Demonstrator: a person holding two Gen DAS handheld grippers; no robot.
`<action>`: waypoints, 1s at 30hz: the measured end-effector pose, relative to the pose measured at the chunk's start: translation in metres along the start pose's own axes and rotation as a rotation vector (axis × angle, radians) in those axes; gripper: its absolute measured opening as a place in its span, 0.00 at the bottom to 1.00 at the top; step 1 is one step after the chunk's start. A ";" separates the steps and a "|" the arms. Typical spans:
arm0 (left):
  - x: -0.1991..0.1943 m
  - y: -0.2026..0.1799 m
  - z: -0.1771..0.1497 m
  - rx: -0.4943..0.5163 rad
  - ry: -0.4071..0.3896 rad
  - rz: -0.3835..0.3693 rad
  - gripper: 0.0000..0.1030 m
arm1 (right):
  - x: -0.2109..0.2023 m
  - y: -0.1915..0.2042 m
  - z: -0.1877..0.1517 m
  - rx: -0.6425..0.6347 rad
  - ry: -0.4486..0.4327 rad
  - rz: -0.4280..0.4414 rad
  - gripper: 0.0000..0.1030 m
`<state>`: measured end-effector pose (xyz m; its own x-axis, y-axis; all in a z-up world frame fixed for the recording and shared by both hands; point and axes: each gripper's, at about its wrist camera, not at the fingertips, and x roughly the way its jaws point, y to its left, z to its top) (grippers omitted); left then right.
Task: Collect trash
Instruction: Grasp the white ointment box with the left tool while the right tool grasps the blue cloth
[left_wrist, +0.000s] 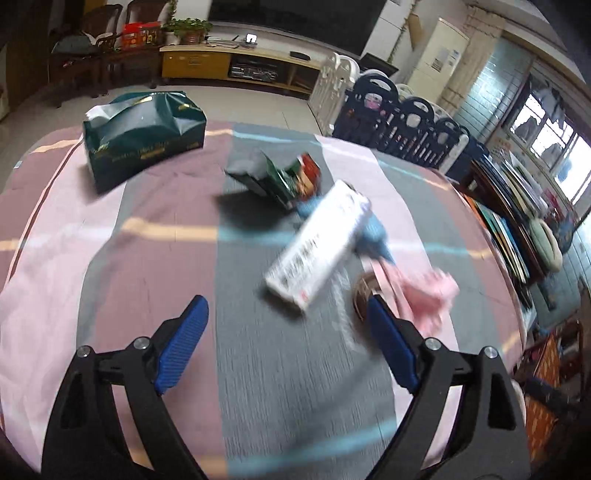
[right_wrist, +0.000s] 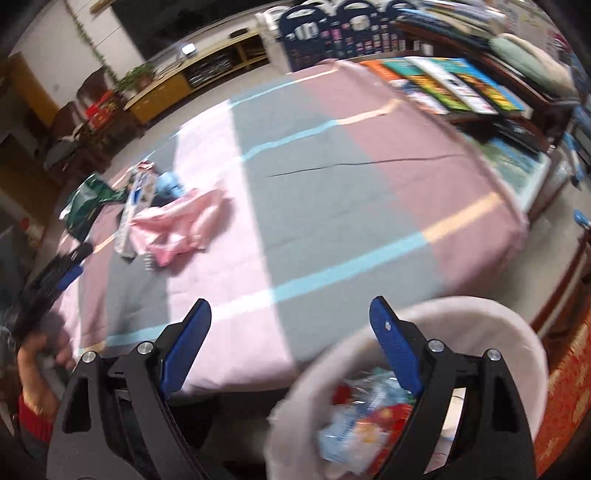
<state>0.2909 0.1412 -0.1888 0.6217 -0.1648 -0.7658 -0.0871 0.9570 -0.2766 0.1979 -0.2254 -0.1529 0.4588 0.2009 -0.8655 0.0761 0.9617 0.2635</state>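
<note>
Pink, grey and mauve striped cloth (left_wrist: 155, 206) is covering the bench, and the trash is lying on it in a loose cluster. White printed box (left_wrist: 317, 245) is sitting at a slant in the middle, partly over a blue crumpled piece (left_wrist: 375, 230); just behind it a green-and-red snack wrapper (left_wrist: 291, 177) is standing up, and beside the box's near end a pink crumpled wrapper (left_wrist: 432, 295) is lying — image is blurring here, so details cannot be read. Dark green tissue pack (left_wrist: 144, 136) is resting well apart, toward the far left edge.

Left gripper (left_wrist: 286, 321) is hovering over the cloth near the box with its blue fingers (left_wrist: 183, 343) spread wide, nothing between them, not touching any trash.

Right gripper (right_wrist: 290, 325) is also standing wide open and holding nothing — it is hanging over the near edge of the bench, with a pale-rimmed bin (right_wrist: 480, 314) directly below its right finger. Bin is already holding crumpled plastic and red wrappers (right_wrist: 365, 421). From this view the pink wrapper and box are sitting far off at the left side of the bench, and a hand (right_wrist: 40, 354) is gripping the other tool at the left edge
</note>
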 end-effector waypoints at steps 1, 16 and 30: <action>0.009 0.003 0.006 -0.003 0.006 -0.015 0.86 | 0.004 0.011 0.004 -0.016 0.003 0.008 0.83; 0.082 -0.024 0.014 0.204 0.148 -0.072 0.38 | 0.055 0.060 0.052 -0.021 0.026 -0.004 0.83; -0.026 0.008 -0.047 -0.024 0.043 -0.062 0.38 | 0.173 0.199 0.126 -0.515 0.004 -0.137 0.83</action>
<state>0.2370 0.1421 -0.1983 0.5923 -0.2340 -0.7710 -0.0684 0.9388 -0.3375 0.4038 -0.0225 -0.1962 0.4719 0.0670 -0.8791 -0.3099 0.9461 -0.0942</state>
